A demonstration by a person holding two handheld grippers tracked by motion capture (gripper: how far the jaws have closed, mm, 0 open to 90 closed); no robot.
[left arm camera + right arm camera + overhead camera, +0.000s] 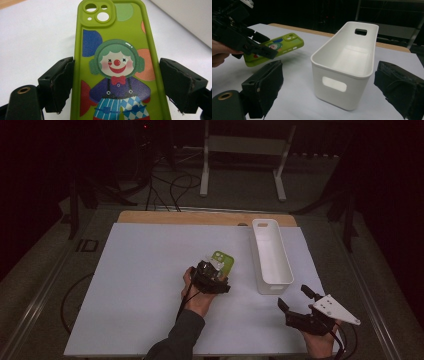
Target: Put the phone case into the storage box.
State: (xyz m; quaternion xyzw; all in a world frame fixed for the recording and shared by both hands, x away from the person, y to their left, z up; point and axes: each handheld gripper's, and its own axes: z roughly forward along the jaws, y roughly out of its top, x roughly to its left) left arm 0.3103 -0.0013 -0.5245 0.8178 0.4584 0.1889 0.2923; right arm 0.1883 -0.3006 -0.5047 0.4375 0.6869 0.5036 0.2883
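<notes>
Both fingers of your left gripper [216, 275] are clamped on the long edges of the green case [117, 65]. In the left gripper view the left finger [61, 82] presses on one edge, and the right finger [178, 82] meets the other edge. The case lies between them with the clown picture up, and its camera holes point to 12 o'clock. In the right gripper view the case is lifted off the white mat [150, 270] and tilted, with its far end higher.

Your right gripper [296, 299] rests near the mat's edge at about 5 o'clock. Its fingers are spread wide and nothing is between them.

From this gripper, the white bin [271, 255] stands at about 11 o'clock, on the mat, with its long side running away from you. The case is just beside the bin, at the bin's 9 o'clock, and the two do not touch.
</notes>
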